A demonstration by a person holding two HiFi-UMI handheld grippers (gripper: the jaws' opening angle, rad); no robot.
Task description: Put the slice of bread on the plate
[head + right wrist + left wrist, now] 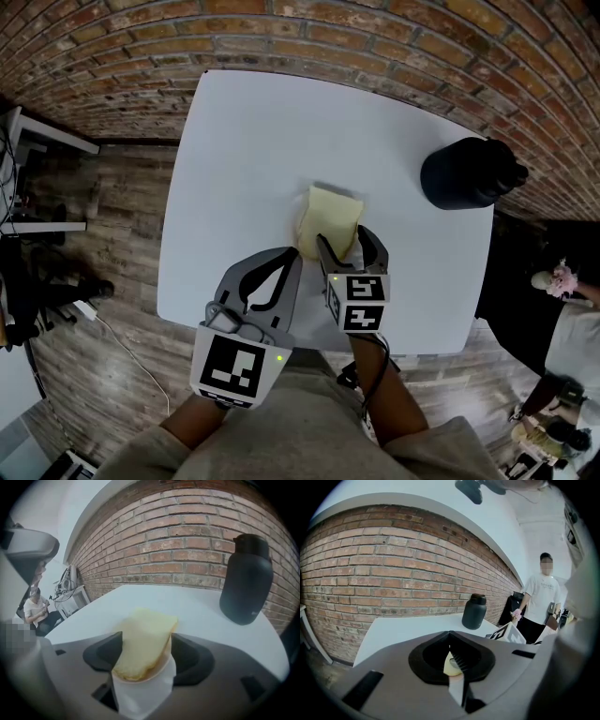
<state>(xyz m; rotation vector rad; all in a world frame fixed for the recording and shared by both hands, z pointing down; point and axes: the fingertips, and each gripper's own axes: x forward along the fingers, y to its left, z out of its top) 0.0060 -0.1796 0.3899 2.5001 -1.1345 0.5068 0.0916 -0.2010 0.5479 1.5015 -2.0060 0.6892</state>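
A pale yellow slice of bread (330, 217) lies on a small light plate (302, 234) in the middle of the white table (253, 141). My right gripper (347, 240) is open, its jaws standing wide on either side of the slice's near end. In the right gripper view the bread (143, 639) rests on the plate's rim (151, 676) between the jaws, and the pads do not press on it. My left gripper (287, 255) is shut and empty, just left of the plate. Through its jaw loop a bit of the bread (451, 665) shows.
A black jug (469, 173) stands at the table's far right, seen also in the right gripper view (246, 585). A brick wall runs behind the table. A person (541, 597) stands beyond the table's right side. Wooden floor surrounds the table.
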